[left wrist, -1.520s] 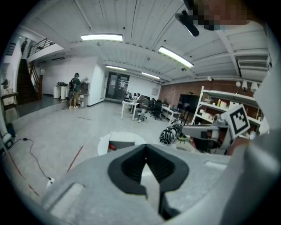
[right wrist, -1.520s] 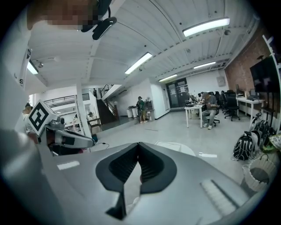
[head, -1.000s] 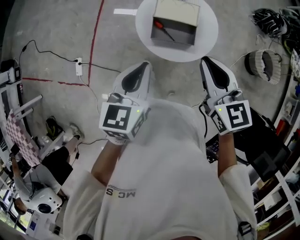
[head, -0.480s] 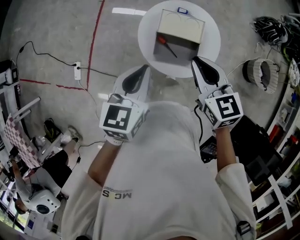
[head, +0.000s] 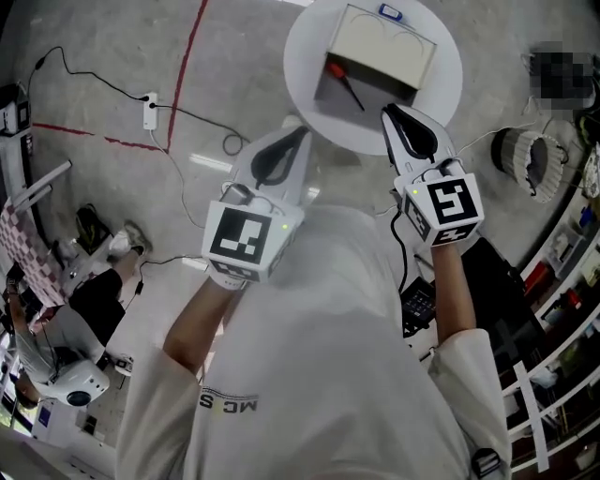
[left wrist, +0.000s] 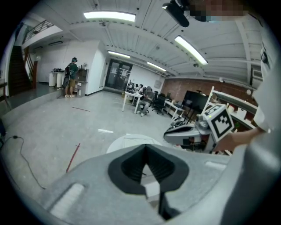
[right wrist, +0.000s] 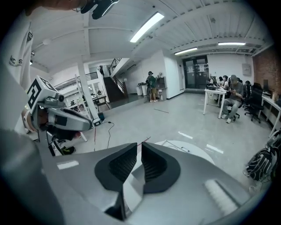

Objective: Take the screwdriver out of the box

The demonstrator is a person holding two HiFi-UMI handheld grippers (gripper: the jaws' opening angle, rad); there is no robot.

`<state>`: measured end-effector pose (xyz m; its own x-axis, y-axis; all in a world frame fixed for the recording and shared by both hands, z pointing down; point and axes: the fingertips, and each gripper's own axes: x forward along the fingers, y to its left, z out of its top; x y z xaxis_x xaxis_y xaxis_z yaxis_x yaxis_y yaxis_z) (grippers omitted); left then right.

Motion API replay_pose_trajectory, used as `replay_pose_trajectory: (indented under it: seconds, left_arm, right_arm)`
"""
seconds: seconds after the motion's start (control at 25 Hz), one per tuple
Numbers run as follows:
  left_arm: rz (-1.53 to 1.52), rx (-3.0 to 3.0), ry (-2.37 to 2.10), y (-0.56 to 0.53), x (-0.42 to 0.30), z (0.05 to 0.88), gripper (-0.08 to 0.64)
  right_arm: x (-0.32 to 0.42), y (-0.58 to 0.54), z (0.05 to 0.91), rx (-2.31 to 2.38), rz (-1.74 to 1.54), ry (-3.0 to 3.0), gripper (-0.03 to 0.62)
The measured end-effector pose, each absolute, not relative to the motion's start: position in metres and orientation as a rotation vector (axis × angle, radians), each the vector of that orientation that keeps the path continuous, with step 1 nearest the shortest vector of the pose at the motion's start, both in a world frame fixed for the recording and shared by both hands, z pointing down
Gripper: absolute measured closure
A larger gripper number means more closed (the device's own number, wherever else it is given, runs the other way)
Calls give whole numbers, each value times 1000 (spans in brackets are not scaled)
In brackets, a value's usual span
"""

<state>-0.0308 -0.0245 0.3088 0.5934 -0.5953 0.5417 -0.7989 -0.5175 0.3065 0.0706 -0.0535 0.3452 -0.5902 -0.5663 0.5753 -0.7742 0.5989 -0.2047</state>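
Note:
An open box (head: 389, 42) stands on a round white table (head: 450, 89) at the top of the head view. Inside it lies a screwdriver (head: 345, 84) with a red handle and a dark shaft. My right gripper (head: 387, 111) is shut and empty, its tip over the table's near edge just right of the box's open side. My left gripper (head: 302, 131) is also shut and empty, just short of the table's near-left rim. The table's top shows beyond the jaws in the left gripper view (left wrist: 127, 140) and in the right gripper view (right wrist: 193, 151); the screwdriver is hidden in both.
A small blue item (head: 391, 12) lies on the table behind the box. On the floor are a power strip with cables (head: 148, 111), a red tape line (head: 183, 66) and a round basket (head: 525, 159) to the right. A seated person (head: 56, 319) is at lower left.
The table and box have come nearer to both grippers. My right gripper's tip has moved from short of the table to over its near edge; the left has closed in on the rim.

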Motion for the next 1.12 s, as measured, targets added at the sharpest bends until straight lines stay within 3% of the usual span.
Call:
replay_pose_trajectory:
  seconds: [1.12]
  left_arm:
    - [570,2100,-1150,-70,-74,446,558]
  right_arm:
    - [18,-112,559,761,726,-2128,528]
